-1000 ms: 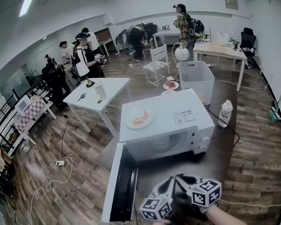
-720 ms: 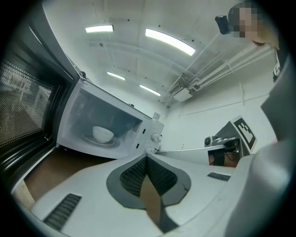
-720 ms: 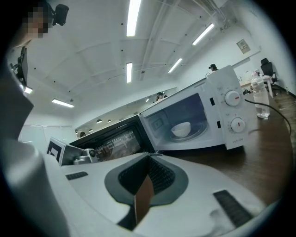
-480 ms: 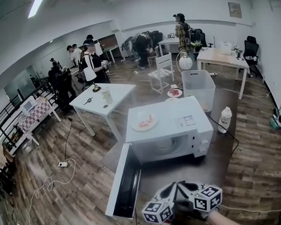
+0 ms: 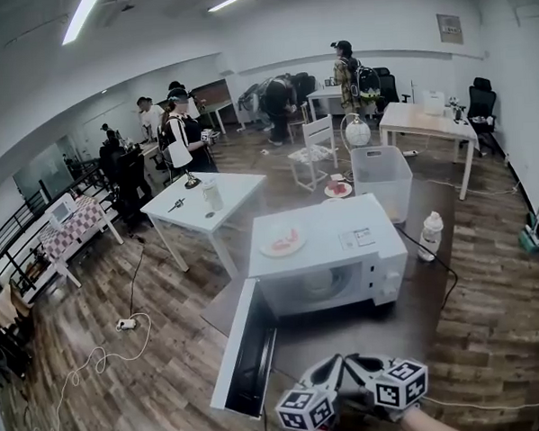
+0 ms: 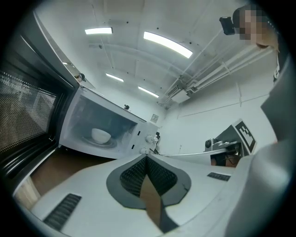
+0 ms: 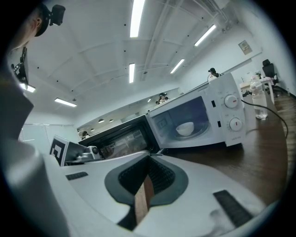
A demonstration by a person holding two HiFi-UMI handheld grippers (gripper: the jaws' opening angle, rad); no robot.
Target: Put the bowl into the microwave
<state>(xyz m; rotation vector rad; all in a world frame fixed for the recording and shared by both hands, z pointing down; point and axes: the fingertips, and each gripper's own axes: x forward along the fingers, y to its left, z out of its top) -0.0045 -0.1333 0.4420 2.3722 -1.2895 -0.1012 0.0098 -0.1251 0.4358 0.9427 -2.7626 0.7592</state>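
both shut on nothing: left gripper (image 6: 147, 159) and right gripper (image 7: 149, 158), jaws pressed together, side by side low over the dark table (image 5: 419, 324). little changed over the last second beyond the head view tipping up to take in more ceiling; no reach made. ahead, microwave (image 5: 329, 243) with door (image 5: 245, 355) swung wide to the left; inside, upright on the turntable, the bowl (image 7: 185, 128). placing likely done, then, with only the door left to shut. on the microwave's top, a plate (image 5: 283, 242). beyond, a bottle (image 5: 426, 233), a clear bin (image 5: 379, 164), a white table (image 5: 205, 194), wood floor, several people at far desks.
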